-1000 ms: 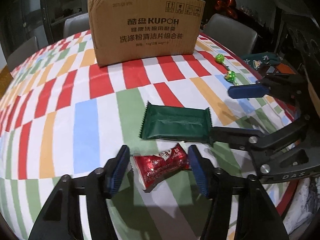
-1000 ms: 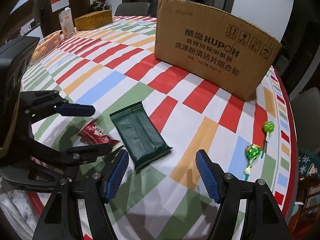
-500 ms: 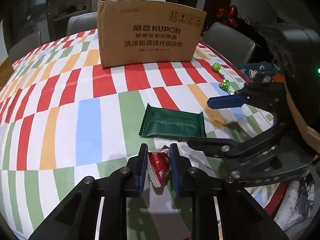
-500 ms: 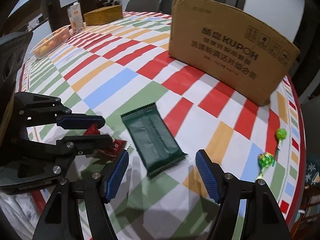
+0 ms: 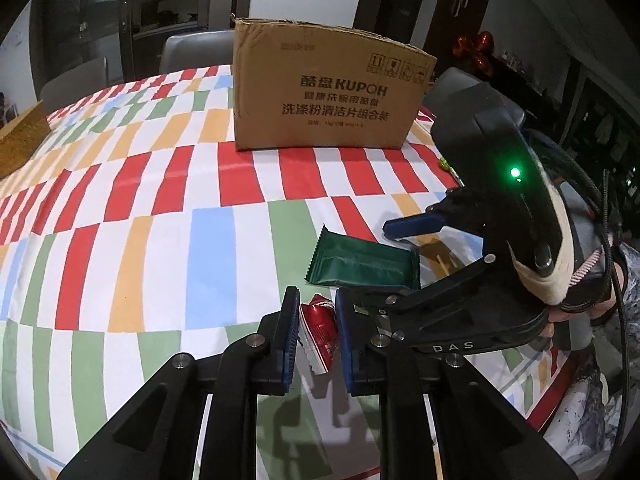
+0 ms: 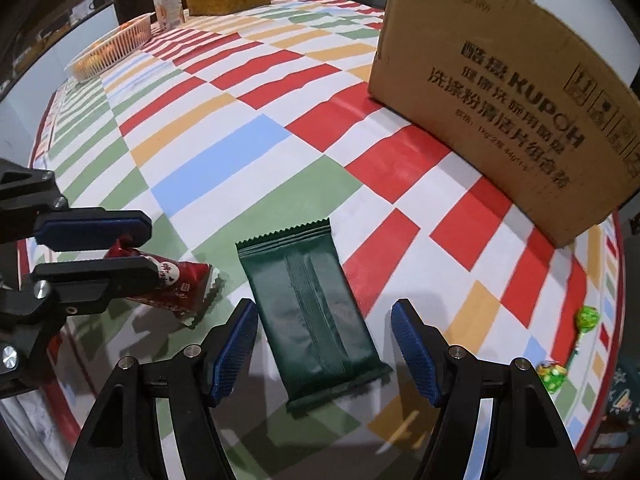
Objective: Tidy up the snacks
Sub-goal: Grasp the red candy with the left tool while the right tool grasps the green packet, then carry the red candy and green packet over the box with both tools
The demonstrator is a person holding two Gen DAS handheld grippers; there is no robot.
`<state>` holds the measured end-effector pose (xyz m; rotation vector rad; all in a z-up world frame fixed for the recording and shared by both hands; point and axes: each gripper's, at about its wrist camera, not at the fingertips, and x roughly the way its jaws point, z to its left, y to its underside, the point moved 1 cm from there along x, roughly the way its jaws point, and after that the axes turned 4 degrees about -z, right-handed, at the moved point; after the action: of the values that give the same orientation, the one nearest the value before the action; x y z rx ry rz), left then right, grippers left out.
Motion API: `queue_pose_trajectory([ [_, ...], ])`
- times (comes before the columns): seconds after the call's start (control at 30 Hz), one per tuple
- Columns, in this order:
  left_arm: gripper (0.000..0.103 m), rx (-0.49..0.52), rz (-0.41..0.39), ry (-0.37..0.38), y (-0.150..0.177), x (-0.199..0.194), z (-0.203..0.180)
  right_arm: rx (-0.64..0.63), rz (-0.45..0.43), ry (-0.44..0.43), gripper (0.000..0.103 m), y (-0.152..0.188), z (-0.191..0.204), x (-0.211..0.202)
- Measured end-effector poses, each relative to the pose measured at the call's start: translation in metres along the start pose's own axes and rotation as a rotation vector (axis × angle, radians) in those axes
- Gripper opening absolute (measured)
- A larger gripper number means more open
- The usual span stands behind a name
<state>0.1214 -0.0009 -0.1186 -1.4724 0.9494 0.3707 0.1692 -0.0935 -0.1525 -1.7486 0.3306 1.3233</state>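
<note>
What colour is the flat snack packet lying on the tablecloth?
Dark green, clearest in the right wrist view.

A red foil snack packet (image 5: pixel 318 330) with white lettering sits between blue pads (image 5: pixel 290 336) on black claws. Just ahead lies a plain dark green packet (image 6: pixel 312 312). The tablecloth (image 6: pixel 224 128) is white with red, orange, green and blue blocks. Beyond stands a brown cardboard box (image 5: pixel 320 88) with dark print.

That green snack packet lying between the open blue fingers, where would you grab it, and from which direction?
Across its narrow width, near the middle, coming down from above. The green snack packet lies flat on the tablecloth with its long edges roughly facing the right gripper pads, which stand open on either side. The crimped ends are thin and floppy, so probably a poorer hold.
</note>
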Motion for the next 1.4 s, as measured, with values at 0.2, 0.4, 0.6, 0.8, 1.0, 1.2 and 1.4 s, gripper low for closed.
queue_pose_trajectory([
  [0.2,0.019,-0.007,-0.005,-0.003,-0.002,0.001,0.003,0.039,-0.015,-0.03,0.046,-0.002,-0.002,0.001],
  [0.4,0.019,-0.008,-0.022,-0.009,-0.005,-0.001,0.003,0.092,-0.068,-0.002,0.045,0.002,-0.003,-0.013],
  [0.6,0.019,0.008,-0.06,-0.008,-0.013,-0.01,-0.002,0.155,-0.149,0.029,0.045,0.002,-0.008,-0.041],
  [0.8,0.019,0.026,-0.117,-0.009,-0.032,-0.021,-0.007,0.205,-0.227,0.059,0.045,-0.003,-0.014,-0.068],
  [1.0,0.019,0.042,-0.183,-0.012,-0.052,-0.033,-0.011,0.248,-0.295,0.096,0.045,-0.009,-0.026,-0.091],
  [1.2,0.019,0.054,-0.244,-0.014,-0.074,-0.042,-0.015,0.279,-0.362,0.131,0.045,-0.019,-0.038,-0.114],
  [1.4,0.019,0.068,-0.303,-0.017,-0.099,-0.048,-0.019,0.3,-0.422,0.161,0.045,-0.031,-0.05,-0.132],
])
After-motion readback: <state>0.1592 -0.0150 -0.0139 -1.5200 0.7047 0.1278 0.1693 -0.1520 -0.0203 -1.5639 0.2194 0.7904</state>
